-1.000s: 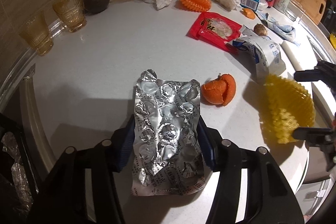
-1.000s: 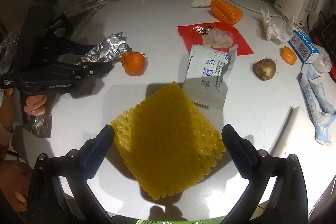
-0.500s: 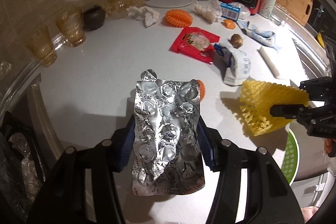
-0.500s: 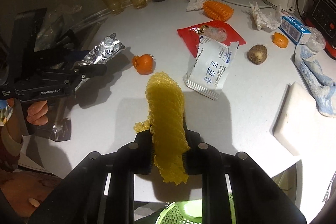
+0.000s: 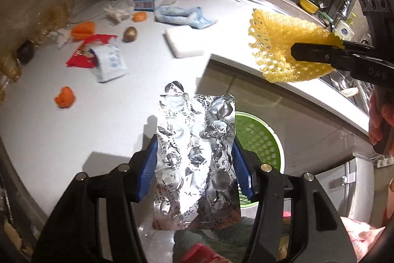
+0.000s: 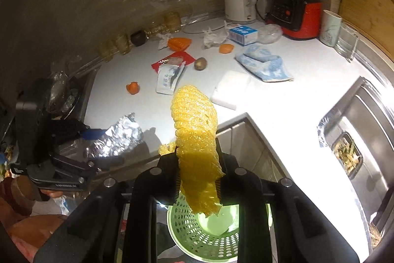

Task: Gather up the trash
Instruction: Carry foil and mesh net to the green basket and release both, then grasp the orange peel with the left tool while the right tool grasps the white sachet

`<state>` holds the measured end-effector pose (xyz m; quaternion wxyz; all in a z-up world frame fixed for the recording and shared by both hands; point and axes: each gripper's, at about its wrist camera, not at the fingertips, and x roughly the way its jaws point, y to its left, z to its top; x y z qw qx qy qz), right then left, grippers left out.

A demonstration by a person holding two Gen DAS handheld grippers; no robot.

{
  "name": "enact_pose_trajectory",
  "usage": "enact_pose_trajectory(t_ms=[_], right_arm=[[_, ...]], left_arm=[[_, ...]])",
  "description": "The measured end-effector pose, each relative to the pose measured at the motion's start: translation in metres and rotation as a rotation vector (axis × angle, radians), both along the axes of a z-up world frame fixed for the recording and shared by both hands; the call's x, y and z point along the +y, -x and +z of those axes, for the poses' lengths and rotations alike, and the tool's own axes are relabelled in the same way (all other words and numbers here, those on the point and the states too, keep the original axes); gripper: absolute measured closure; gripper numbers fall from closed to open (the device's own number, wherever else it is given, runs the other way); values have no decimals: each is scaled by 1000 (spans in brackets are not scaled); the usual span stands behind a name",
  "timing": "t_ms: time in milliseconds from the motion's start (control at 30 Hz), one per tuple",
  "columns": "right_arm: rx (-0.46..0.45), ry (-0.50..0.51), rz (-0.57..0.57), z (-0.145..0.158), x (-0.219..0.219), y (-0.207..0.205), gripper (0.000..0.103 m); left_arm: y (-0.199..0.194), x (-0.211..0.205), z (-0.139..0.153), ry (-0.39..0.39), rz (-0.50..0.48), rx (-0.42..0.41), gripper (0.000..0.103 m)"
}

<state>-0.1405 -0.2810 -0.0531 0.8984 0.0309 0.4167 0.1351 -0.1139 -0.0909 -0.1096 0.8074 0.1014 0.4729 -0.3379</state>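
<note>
My left gripper [image 5: 194, 159] is shut on a crumpled silver foil blister pack [image 5: 194, 149], held off the counter's front edge with the green perforated bin [image 5: 261, 137] below and to its right. My right gripper [image 6: 197, 164] is shut on a yellow foam fruit net [image 6: 194, 120] and holds it straight above the green bin [image 6: 197, 233] on the floor. The net [image 5: 283, 46] and right gripper also show at the upper right of the left wrist view. The foil pack [image 6: 115, 137] and left gripper [image 6: 98, 147] show at the left of the right wrist view.
On the white counter [image 5: 61, 134] lie orange peel [image 5: 64, 97], a white sachet [image 5: 109, 61] on a red wrapper [image 5: 81, 53], a kiwi [image 5: 129, 33], a white block [image 5: 183, 43], a blue cloth [image 5: 184, 16], tissues, a carton, glasses, kettle and blender. A sink [image 6: 354, 139] is to the right.
Both grippers have pulled back from the counter and lifted their loads out over its edge. The green bin has come into view under them. The right gripper closed on the net a second ago.
</note>
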Motion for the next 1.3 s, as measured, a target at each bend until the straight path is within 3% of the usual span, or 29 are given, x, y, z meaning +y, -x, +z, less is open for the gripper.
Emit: enact_pose_trajectory(t_ms=[67, 133, 367, 600, 667, 733, 833, 933, 1067, 1300], right_arm=[[1, 4, -11, -1, -10, 12, 78], [7, 3, -16, -4, -21, 23, 78], [35, -14, 3, -22, -43, 47, 78], [120, 30, 52, -60, -25, 47, 78], [159, 34, 48, -78, -20, 44, 65], [201, 52, 27, -97, -15, 42, 31], [219, 45, -23, -108, -12, 40, 16], [199, 28, -86, -103, -12, 32, 11], [117, -7, -147, -73, -5, 10, 4], [-18, 2, -136, -26, 36, -50, 2]], left_arm=[[10, -21, -9, 9, -8, 42, 38], [19, -38, -13, 19, 11, 61, 22], [27, -49, -3, 25, 69, 65, 17], [3, -11, 24, 16, 210, 12, 10], [-9, 5, 28, 7, 231, -9, 9], [-25, 21, 31, -6, 252, -26, 9], [-51, 47, 31, -19, 280, -39, 9], [-78, 73, 28, -51, 308, -70, 9], [-110, 99, 14, -70, 328, -65, 9], [-146, 105, -10, -79, 311, -48, 9]])
